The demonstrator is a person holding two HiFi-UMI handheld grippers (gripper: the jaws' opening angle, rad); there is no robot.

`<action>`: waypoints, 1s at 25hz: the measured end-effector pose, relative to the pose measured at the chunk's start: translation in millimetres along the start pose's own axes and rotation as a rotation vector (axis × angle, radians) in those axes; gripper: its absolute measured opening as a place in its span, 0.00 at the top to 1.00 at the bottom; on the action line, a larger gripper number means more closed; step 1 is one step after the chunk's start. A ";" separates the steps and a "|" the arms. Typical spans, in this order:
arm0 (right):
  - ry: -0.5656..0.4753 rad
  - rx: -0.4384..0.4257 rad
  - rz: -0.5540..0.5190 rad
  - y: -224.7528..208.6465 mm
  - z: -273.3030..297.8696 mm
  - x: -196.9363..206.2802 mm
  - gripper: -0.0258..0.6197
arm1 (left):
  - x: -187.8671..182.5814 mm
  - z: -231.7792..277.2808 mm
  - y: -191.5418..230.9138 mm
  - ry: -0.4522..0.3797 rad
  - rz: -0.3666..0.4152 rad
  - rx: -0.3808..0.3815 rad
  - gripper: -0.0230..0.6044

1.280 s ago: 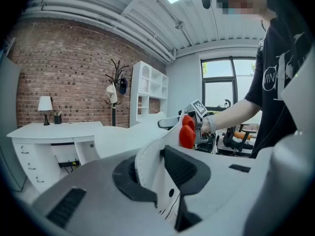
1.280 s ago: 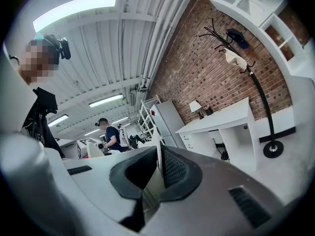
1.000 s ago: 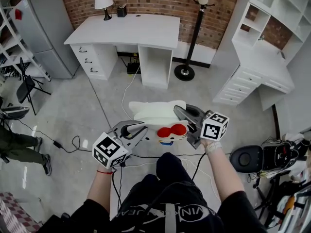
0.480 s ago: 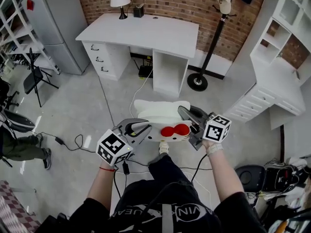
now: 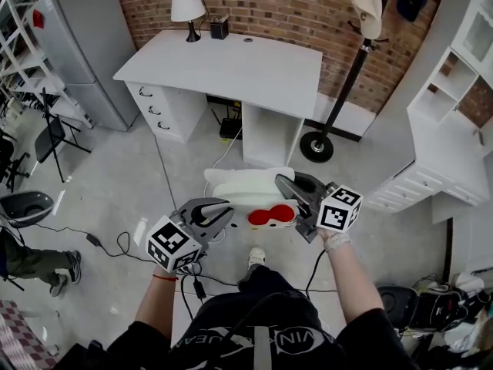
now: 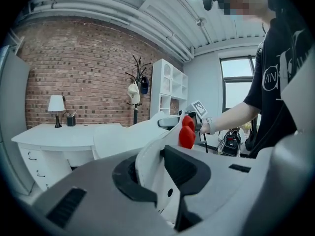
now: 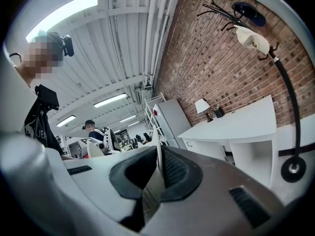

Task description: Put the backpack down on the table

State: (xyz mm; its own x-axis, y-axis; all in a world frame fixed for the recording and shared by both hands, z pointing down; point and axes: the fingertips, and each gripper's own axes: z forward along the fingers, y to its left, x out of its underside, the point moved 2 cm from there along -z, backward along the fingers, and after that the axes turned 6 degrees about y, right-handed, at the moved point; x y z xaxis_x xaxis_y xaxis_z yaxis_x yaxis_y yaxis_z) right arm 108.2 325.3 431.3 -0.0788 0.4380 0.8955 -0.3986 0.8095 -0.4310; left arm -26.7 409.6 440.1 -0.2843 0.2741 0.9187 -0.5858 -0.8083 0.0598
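A white cat-shaped backpack with a red bow hangs in the air between my two grippers, above the floor in front of the white desk. My left gripper is shut on its left side; in the left gripper view a white edge of the backpack sits clamped between the dark pads. My right gripper is shut on its right side, where a thin white flap is pinched between the pads. The red bow shows beyond the left jaws.
A lamp and a small dark holder stand at the desk's back edge. A coat stand rises right of the desk, a grey fridge left of it. Cables lie on the floor. White shelving is at the right.
Both grippers have carried the backpack forward towards the desk, which now looks closer and larger. The grip on both sides is unchanged.
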 end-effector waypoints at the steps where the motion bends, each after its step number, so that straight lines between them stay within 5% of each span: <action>1: -0.001 -0.004 0.002 -9.8 3.8 -3.7 0.94 | -1.6 7.0 8.8 0.007 0.006 -0.003 0.87; 12: 0.024 -0.030 0.027 -113.7 60.5 -54.1 0.94 | -34.5 68.8 112.4 0.002 -0.038 -0.040 0.87; 25: 0.042 -0.024 0.076 -173.6 120.9 -76.3 0.94 | -37.1 94.9 199.1 0.028 -0.079 -0.047 0.87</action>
State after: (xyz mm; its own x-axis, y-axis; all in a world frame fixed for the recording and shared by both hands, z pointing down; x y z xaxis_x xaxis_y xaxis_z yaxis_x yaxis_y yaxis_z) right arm 73.0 104.0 451.3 -0.0692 0.5141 0.8549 -0.3712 0.7822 -0.5004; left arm -60.7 189.0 455.0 -0.2570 0.3508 0.9005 -0.6417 -0.7587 0.1124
